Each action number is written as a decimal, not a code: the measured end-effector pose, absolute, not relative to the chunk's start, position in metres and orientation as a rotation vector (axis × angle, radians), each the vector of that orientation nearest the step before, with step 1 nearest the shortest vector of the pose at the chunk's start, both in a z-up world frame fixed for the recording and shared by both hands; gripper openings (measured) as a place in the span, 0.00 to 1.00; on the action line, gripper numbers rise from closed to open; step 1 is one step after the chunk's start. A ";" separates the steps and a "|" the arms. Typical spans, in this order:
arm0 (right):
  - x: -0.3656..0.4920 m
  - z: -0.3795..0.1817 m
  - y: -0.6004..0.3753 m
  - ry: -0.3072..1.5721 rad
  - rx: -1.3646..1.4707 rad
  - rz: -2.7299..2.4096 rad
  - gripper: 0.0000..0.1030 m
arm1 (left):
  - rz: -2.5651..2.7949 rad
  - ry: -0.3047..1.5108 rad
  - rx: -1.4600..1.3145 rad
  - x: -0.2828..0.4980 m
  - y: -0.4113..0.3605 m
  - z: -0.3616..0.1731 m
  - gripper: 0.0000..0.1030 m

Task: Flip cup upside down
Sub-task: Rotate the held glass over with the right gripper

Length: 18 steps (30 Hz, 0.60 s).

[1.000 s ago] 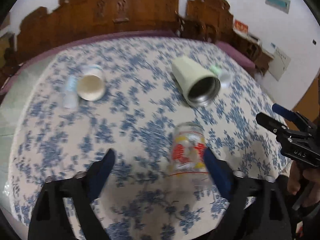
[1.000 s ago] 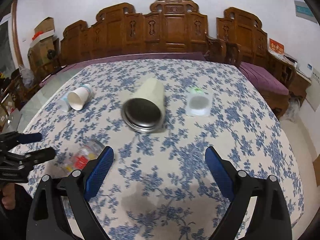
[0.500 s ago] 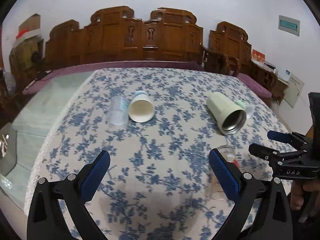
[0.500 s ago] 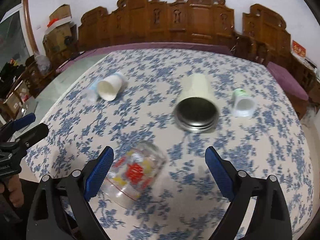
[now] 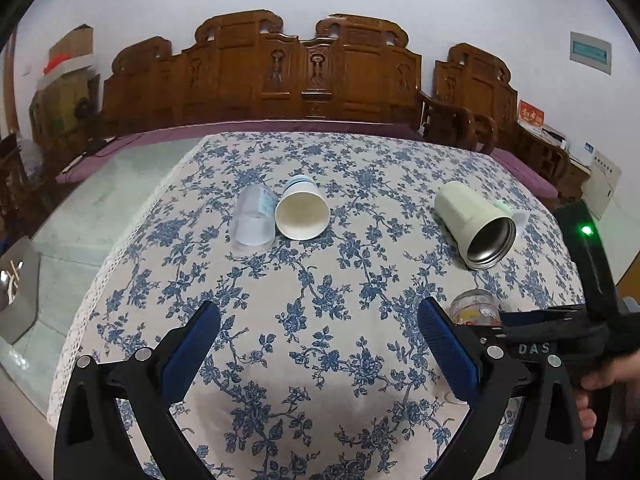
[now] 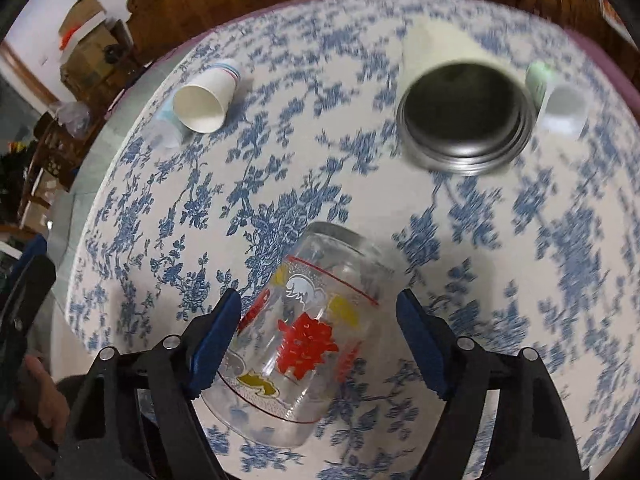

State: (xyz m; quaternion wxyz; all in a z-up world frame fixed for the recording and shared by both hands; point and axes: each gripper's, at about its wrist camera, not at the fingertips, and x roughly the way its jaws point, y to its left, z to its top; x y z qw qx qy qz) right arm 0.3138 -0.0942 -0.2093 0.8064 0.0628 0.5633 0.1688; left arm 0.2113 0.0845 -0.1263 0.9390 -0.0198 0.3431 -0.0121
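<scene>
A printed glass cup (image 6: 304,336) lies on its side on a blue-flowered tablecloth (image 6: 280,184), set between the blue-padded fingers of the right gripper (image 6: 318,322); the jaws stand apart, the left pad (image 6: 214,340) right at the glass, the right pad clear of it; red and yellow motifs mark the cup's wall. Beyond it a cream tumbler (image 6: 460,108) with a steel mouth lies tipped toward the lens, blurred; just beside that, a small pale cup (image 6: 556,100); to the far left, a white paper cup (image 6: 204,102) on its side against a clear plastic one (image 6: 164,132). The left gripper (image 6: 24,292) edges in at left.
</scene>
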 end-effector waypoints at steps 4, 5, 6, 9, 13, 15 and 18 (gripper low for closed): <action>0.323 -0.219 -0.090 1.266 0.158 0.359 0.77 | -0.027 0.699 -0.034 0.211 0.081 -0.127 0.92; 0.326 -0.221 -0.089 1.280 0.166 0.353 0.77 | -0.028 0.698 -0.035 0.211 0.082 -0.126 0.92; 0.328 -0.222 -0.089 1.286 0.170 0.351 0.77 | -0.028 0.697 -0.035 0.211 0.082 -0.126 0.92; 0.335 -0.225 -0.091 1.296 0.199 0.343 0.70 | -0.029 0.699 -0.038 0.211 0.082 -0.126 0.92; 0.338 -0.226 -0.094 1.309 0.233 0.341 0.67 | -0.032 0.697 -0.041 0.210 0.081 -0.125 0.92; 0.338 -0.225 -0.094 1.310 0.224 0.340 0.67 | -0.035 0.696 -0.041 0.210 0.080 -0.124 0.92; 0.339 -0.225 -0.088 1.310 0.197 0.335 0.67 | -0.037 0.695 -0.041 0.210 0.080 -0.124 0.92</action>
